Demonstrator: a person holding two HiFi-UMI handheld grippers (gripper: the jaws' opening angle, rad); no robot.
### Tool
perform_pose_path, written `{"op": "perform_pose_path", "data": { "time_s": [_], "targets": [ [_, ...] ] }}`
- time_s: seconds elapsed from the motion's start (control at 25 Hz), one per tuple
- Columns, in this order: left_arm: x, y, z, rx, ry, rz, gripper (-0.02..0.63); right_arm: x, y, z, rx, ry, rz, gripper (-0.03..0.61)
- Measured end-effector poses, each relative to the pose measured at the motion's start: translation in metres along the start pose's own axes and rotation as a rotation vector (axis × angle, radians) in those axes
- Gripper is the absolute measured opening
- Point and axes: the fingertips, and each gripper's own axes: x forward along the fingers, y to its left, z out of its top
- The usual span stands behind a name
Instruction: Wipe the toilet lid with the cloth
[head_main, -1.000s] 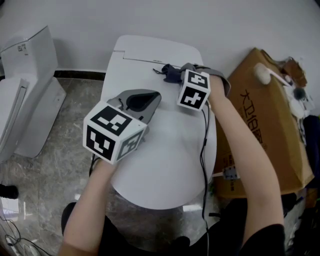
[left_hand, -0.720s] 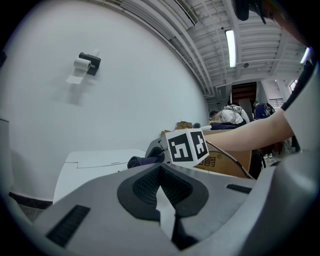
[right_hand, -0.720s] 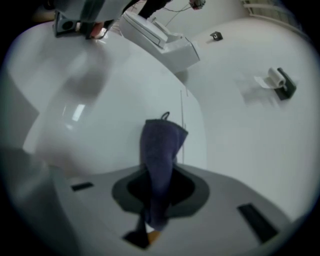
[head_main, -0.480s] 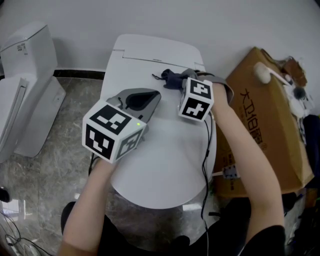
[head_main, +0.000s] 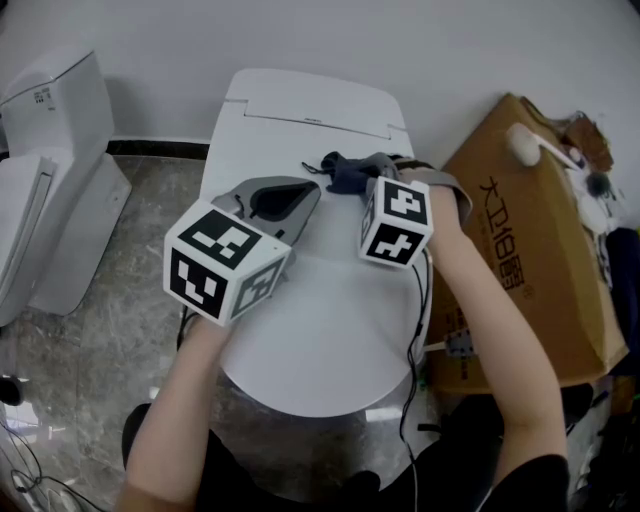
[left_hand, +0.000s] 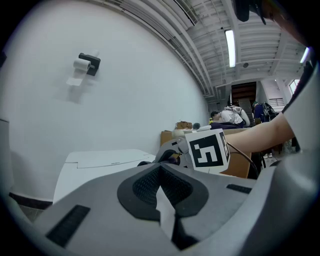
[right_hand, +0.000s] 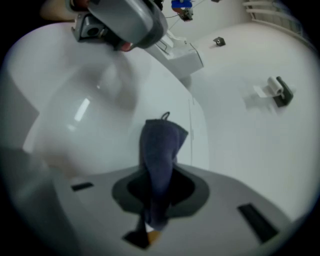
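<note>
A white toilet with its lid (head_main: 320, 330) down fills the middle of the head view. My right gripper (head_main: 352, 172) is shut on a dark blue cloth (head_main: 340, 170) that rests on the rear part of the lid, near the hinge. In the right gripper view the cloth (right_hand: 159, 155) hangs out between the jaws over the lid (right_hand: 85, 120). My left gripper (head_main: 285, 200) hovers above the lid's left side, its jaws shut with nothing between them. Its view shows the lid (left_hand: 100, 160) and the right gripper's marker cube (left_hand: 207, 148) beyond.
A second white toilet (head_main: 55, 190) stands at the left on the marble floor. A brown cardboard box (head_main: 530, 250) with a brush (head_main: 535, 148) stands close at the right. The white wall lies behind the tank (head_main: 310, 100), with a paper roll holder (left_hand: 86, 64) on it.
My right gripper has dragged the cloth to the right and slightly toward me across the rear of the lid. The left gripper has stayed in place.
</note>
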Motion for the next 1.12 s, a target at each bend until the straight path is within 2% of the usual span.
{"op": "perform_pose_path", "data": {
  "time_s": [1.12],
  "targets": [
    [0.000,0.001,0.000,-0.001,0.003,0.003,0.012,-0.057,0.052,0.014,-0.006,-0.033,0.014,0.064]
  ]
}}
